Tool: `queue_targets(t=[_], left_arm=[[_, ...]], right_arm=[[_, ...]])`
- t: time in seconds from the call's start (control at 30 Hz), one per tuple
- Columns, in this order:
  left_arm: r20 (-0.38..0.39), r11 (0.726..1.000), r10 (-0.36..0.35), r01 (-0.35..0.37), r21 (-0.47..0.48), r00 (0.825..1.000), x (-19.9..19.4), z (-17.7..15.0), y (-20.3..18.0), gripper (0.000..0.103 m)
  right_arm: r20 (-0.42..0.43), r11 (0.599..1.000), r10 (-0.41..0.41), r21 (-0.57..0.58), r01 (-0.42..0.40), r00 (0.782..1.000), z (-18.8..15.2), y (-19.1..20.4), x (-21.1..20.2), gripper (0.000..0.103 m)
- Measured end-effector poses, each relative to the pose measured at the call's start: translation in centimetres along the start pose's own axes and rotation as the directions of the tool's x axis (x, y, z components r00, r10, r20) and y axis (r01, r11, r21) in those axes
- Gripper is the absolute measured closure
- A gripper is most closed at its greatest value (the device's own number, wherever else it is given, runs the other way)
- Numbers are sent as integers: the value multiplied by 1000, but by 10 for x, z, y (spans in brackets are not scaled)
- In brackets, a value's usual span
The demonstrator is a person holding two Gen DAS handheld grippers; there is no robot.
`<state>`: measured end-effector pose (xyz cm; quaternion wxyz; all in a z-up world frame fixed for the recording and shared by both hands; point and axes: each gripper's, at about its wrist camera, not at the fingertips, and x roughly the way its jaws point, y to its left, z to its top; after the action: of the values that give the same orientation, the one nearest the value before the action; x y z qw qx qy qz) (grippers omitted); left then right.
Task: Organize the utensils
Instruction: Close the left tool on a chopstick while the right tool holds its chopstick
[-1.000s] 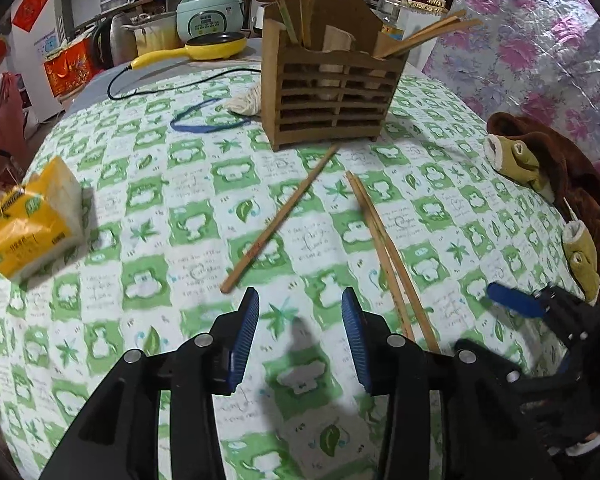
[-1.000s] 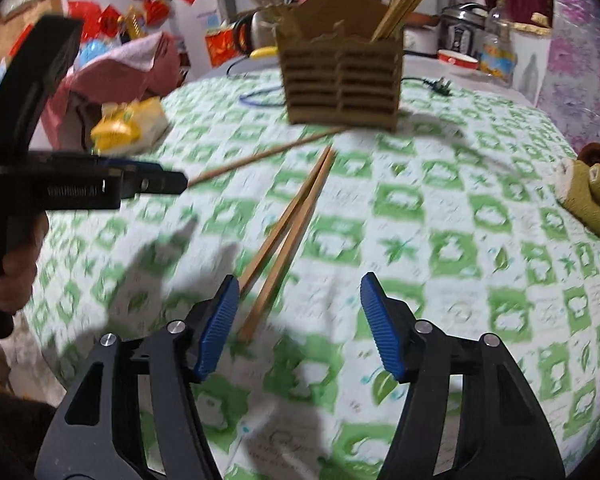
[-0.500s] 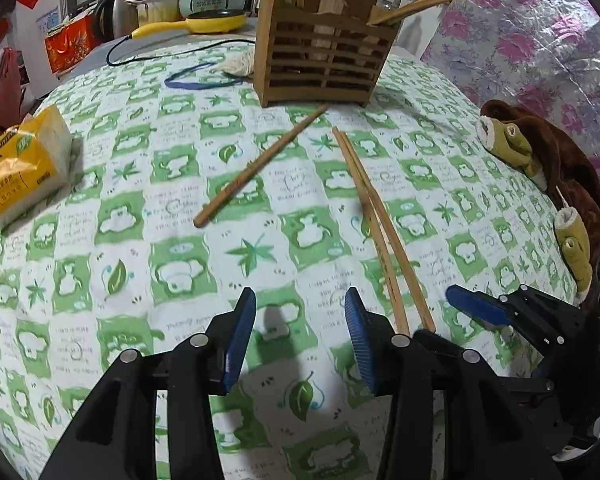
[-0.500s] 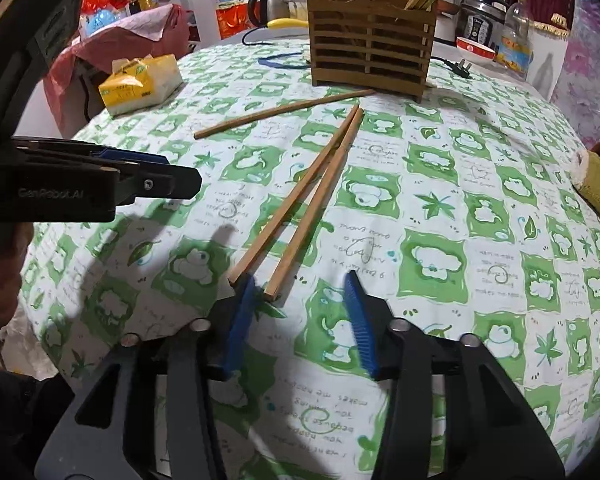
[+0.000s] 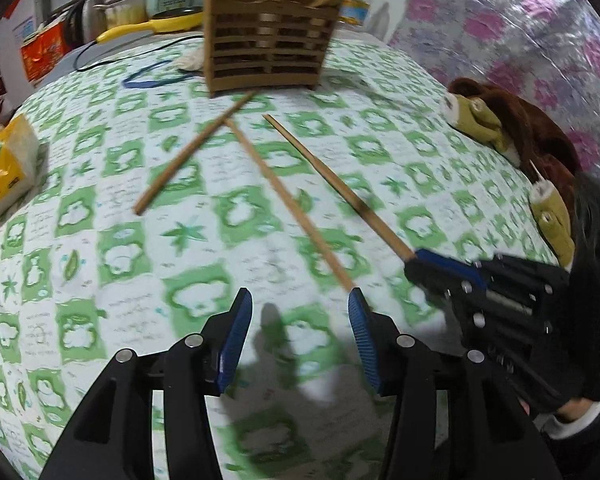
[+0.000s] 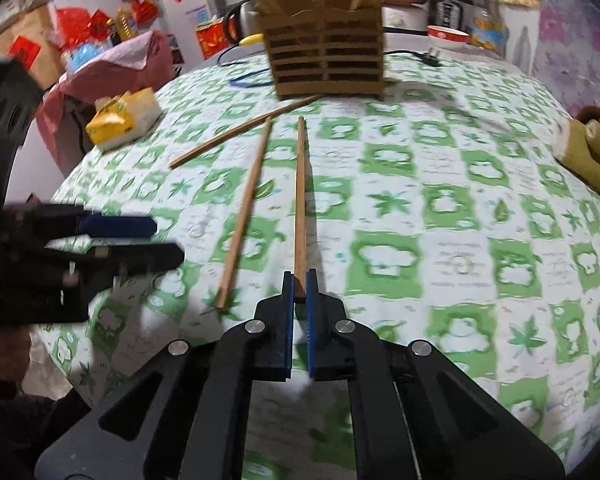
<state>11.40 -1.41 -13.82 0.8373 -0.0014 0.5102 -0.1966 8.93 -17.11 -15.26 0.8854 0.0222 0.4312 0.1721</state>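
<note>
Right now, my read of the rig:

Landmark: the wooden utensil holder [image 6: 326, 60] at the far side of the table [image 6: 480, 216]; it already has chopsticks standing in it.

Right gripper: my right gripper [image 6: 299, 280] has its blue pads clamped on the near end of one chopstick [image 6: 299, 200].

Held chopstick, axis: it runs from the jaws nearly straight toward the holder, far tip short of the holder's base. In the left wrist view its shaft seems to stand clear of the cloth, though blur keeps me from being sure.

Second chopstick: the middle chopstick [image 5: 288, 204] lies flat just beside the held one, on the side away from the holder's right corner, its long axis also aimed toward the holder.

Left gripper: my left gripper [image 5: 300, 320] has its jaws opening with nothing between them. The near end of the middle chopstick lies just ahead of my right-hand pad [image 5: 360, 336], off centre.

Third chopstick: the slanted chopstick [image 5: 192, 152] lies crosswise, one tip close to the holder's front.

Nearer hand: the left, by far, for the middle chopstick.

Coming move, my judgement: I would shift the left jaws sideways until that near end sits between the pads, then close.

Risk: closing off centre could push the stick aside.
</note>
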Motion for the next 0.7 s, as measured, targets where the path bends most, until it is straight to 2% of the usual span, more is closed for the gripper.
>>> queue_targets(t=[0.37,0.5,0.67,0.7], left_arm=[[-46,999,40,-40,-2,998,23,-3,-30,53],[-41,994,104,-104,13,994,30,-6,-37,55],[-9,978,204,-203,42,979,34,-6,-43,73],[0,978,203,-202,53,979,34,-6,-44,86]], right_arm=[[33,999,-15,41,13,999,1,-18,-12,97],[46,999,-14,52,12,999,0,-23,-16,97],[47,998,-10,65,7,999,-2,-26,-18,97],[48,998,-10,66,7,999,-3,-25,-18,97]])
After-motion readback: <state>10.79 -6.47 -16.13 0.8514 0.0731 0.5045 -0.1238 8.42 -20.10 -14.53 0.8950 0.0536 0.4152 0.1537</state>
